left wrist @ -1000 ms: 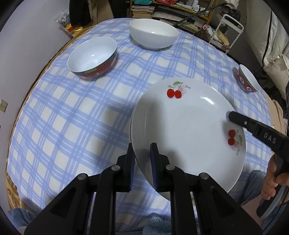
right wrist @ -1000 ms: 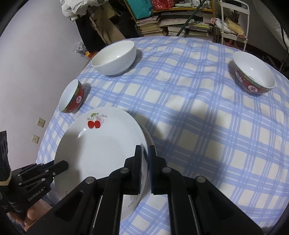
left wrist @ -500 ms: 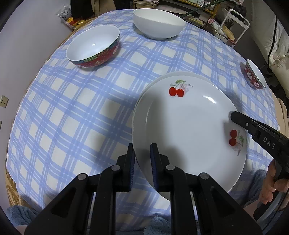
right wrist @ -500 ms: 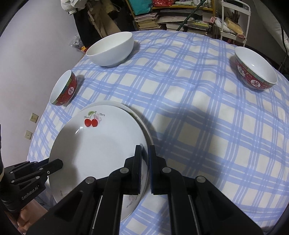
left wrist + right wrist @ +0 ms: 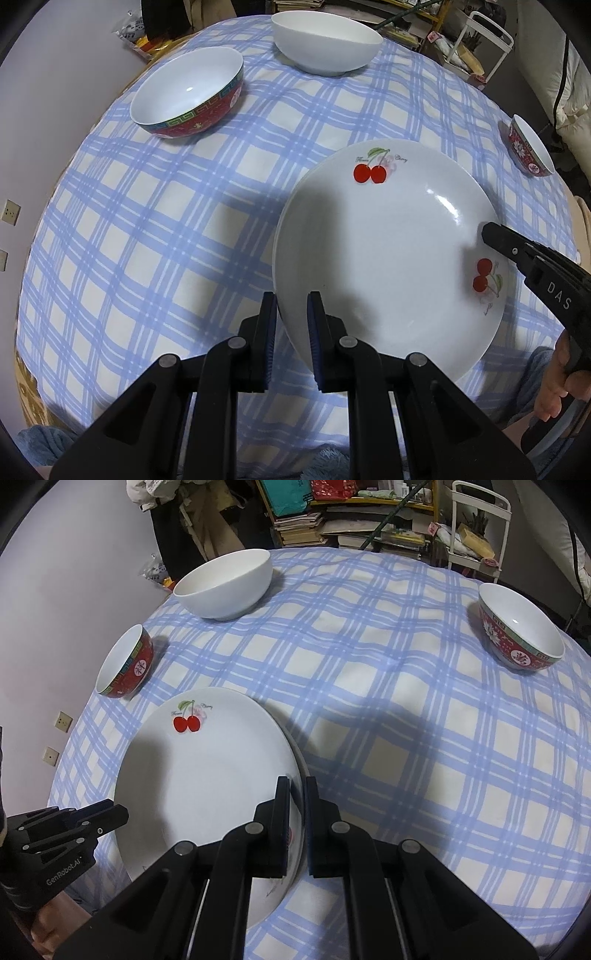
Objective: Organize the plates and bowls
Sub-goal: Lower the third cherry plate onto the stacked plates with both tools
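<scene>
Left wrist view: the left hand-held gripper (image 5: 291, 328) pinches the near-left rim of the cherry plate (image 5: 388, 258), one pad above and one below. The right hand-held gripper (image 5: 297, 825), its pads almost together, nips the opposite rim, so the plate is carried between the two over the near part of the table (image 5: 155, 229). A second rim (image 5: 301, 762) peeks out beneath the right edge, which I take to be another plate below; whether the two already touch I cannot tell.

The step looks like setting this plate squarely on the one under it. To do it well, keep both grips level so the plate does not tip, line up the rims, lower gently, and release both sides together only once it rests. The red bowl (image 5: 188, 98), white bowl (image 5: 327, 46) and far red bowl (image 5: 521, 631) stand well apart.
</scene>
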The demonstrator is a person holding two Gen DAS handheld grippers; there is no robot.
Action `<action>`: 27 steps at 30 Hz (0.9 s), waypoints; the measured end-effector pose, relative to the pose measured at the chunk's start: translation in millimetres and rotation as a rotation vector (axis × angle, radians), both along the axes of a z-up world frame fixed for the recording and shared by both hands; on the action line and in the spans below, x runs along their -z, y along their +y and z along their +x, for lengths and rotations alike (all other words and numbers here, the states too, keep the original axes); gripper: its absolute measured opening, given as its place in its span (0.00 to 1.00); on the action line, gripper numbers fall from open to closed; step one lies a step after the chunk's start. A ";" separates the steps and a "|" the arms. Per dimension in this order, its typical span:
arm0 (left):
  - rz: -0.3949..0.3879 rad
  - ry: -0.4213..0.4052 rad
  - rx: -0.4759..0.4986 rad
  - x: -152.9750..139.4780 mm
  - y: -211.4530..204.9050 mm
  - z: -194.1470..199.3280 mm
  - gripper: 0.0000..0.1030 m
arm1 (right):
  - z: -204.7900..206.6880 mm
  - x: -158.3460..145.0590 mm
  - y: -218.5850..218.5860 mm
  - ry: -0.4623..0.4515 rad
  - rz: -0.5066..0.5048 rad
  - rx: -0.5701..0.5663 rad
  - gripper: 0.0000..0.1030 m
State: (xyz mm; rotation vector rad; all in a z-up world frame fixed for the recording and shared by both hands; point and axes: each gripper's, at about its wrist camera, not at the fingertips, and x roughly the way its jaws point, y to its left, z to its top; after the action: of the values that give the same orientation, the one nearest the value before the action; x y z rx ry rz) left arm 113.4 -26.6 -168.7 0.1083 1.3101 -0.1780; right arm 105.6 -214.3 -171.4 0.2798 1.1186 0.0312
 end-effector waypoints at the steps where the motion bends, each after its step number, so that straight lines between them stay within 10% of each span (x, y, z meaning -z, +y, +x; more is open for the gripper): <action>1: 0.005 -0.002 0.003 0.2 -0.3 -0.4 0.16 | 0.2 -0.3 0.1 -0.001 -0.009 -0.005 0.09; 27: 0.021 0.018 -0.010 4.2 0.3 -1.5 0.16 | 0.5 5.5 3.3 -0.006 -0.056 0.010 0.09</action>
State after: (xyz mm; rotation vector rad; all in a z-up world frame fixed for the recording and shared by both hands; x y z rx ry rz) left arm 112.0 -26.2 -172.9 0.1176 1.3308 -0.1569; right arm 106.1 -211.0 -176.9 0.2348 1.1103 -0.0079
